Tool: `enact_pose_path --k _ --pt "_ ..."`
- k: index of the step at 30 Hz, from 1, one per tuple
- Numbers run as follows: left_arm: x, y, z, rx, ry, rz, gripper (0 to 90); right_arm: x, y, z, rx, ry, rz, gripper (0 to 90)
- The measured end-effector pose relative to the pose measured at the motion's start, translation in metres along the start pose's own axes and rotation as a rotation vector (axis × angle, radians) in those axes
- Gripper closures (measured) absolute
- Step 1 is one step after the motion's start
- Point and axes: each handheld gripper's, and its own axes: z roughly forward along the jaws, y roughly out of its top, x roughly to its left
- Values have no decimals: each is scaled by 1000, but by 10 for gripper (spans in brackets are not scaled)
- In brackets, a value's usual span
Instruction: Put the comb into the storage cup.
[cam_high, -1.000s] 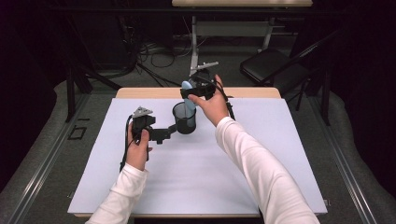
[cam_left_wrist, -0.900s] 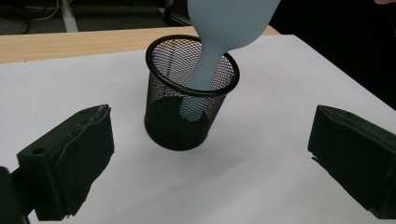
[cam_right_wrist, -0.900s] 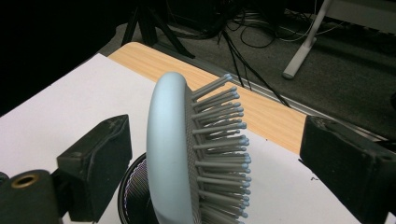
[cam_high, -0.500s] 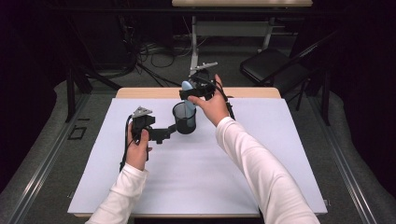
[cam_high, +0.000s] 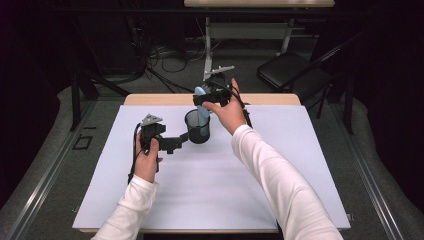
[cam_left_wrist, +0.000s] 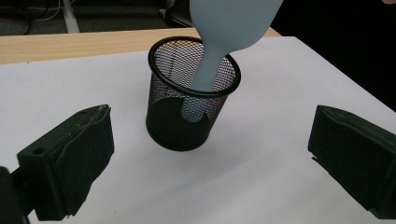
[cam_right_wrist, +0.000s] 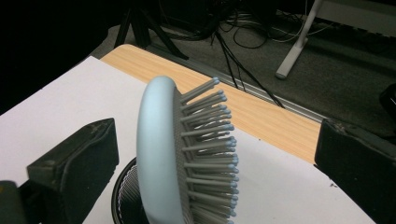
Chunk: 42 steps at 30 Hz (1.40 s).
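A light blue hairbrush (cam_high: 201, 102) stands handle-down in a black mesh cup (cam_high: 198, 129) at the back middle of the white sheet. Its bristled head (cam_right_wrist: 187, 154) sticks out above the rim. My right gripper (cam_high: 212, 94) hovers over the cup; its jaws have just been opening and now stand wide on either side of the head, with neither pad touching it. My left gripper (cam_high: 172, 144) lies low on the sheet just left of the cup, open, with the cup (cam_left_wrist: 191, 107) a short way ahead of its pads and untouched.
The white sheet (cam_high: 280, 165) covers a wooden table whose bare back edge (cam_high: 270, 99) shows behind the cup. A black chair (cam_high: 292, 70), cables and table legs stand on the floor beyond.
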Motion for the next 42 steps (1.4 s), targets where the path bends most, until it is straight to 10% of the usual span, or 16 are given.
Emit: enact_pose_path --k 42 --pt "5 1 -4 1 11 0 4 -3 13 -27 -7 37 -31 0"
